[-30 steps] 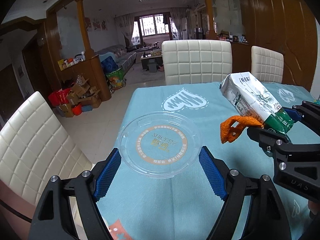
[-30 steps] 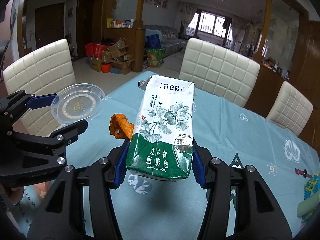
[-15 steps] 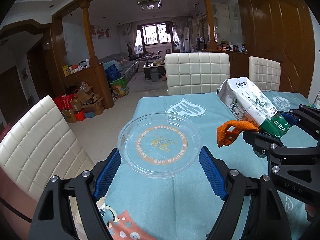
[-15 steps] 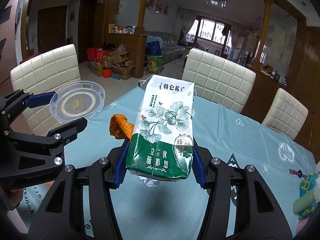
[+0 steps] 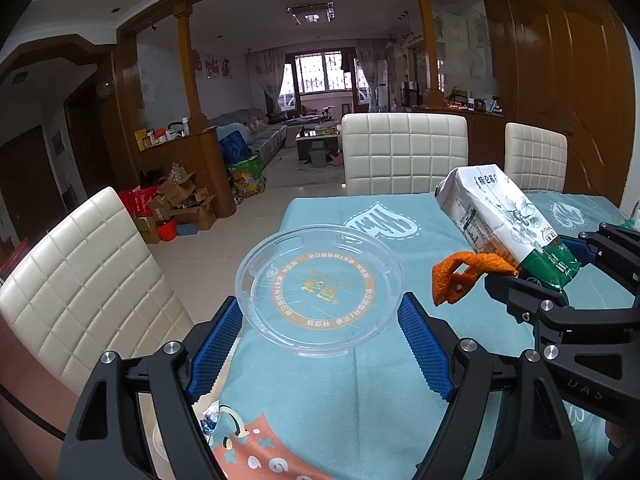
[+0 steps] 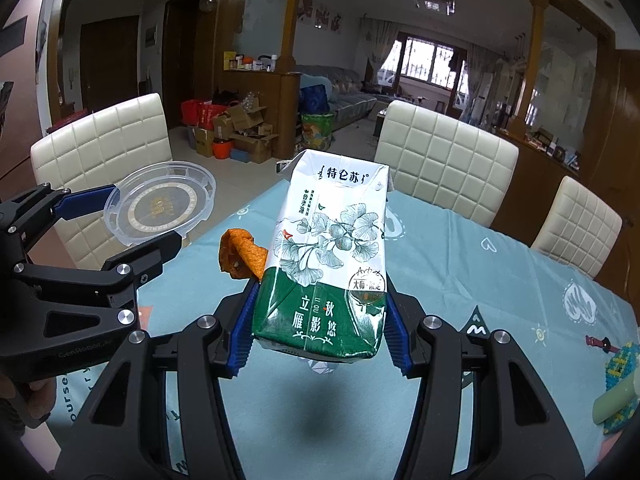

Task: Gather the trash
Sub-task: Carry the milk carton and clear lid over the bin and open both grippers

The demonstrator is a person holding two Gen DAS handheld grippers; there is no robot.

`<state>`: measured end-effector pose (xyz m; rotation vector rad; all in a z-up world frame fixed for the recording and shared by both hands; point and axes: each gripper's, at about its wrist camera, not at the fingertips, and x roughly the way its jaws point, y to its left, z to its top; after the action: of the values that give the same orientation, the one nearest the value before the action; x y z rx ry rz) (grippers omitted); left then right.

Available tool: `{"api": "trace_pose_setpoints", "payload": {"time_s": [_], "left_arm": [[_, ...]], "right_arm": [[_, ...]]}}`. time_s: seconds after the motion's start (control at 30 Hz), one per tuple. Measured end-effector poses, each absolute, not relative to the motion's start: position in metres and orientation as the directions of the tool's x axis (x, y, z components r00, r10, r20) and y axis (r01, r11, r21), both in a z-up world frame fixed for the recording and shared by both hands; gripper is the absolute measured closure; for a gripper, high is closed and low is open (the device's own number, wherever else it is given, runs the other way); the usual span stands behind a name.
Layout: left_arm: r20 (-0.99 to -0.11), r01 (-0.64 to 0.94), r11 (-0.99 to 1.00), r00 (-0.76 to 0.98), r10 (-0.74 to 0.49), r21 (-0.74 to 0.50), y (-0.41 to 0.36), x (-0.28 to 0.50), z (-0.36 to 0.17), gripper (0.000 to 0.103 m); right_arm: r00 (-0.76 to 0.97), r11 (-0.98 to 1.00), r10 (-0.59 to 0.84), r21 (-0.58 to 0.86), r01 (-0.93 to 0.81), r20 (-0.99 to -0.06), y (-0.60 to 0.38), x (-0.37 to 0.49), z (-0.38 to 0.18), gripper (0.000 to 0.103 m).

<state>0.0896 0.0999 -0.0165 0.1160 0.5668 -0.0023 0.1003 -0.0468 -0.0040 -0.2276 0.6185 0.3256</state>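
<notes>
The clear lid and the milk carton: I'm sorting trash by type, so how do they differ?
The clear lid is round, flat and see-through; the milk carton is boxy, opaque and dented. The lid sits in the left gripper, the carton in the right gripper. Both are held above the table.

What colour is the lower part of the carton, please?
Dark green, under a white top, on the carton; the right wrist view shows it best.

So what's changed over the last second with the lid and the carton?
Both loads rose a little above the tablecloth. Grips unchanged: left gripper clamps the clear plastic lid; right gripper holds the milk carton and orange peel.
</notes>
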Motion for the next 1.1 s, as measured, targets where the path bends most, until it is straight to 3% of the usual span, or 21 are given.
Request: {"api": "trace_pose_setpoints", "payload": {"time_s": [0.8,1.1], "left_arm": [[-0.61,-0.155,0.984,0.773,0.174,0.084,0.201,0.099,-0.07,0.025],[-0.599,-0.253,0.961,0.755,0.267,0.11,0.248,0.093,-0.073,0.025]], "right_arm": [[0.649,0.856,0.362,-0.038,-0.516,-0.669,0.055,0.13,-0.058,0.048],[0.604,0.806,0.424,-0.022,-0.591,-0.675,0.11,0.139,-0.066,0.048]]}}
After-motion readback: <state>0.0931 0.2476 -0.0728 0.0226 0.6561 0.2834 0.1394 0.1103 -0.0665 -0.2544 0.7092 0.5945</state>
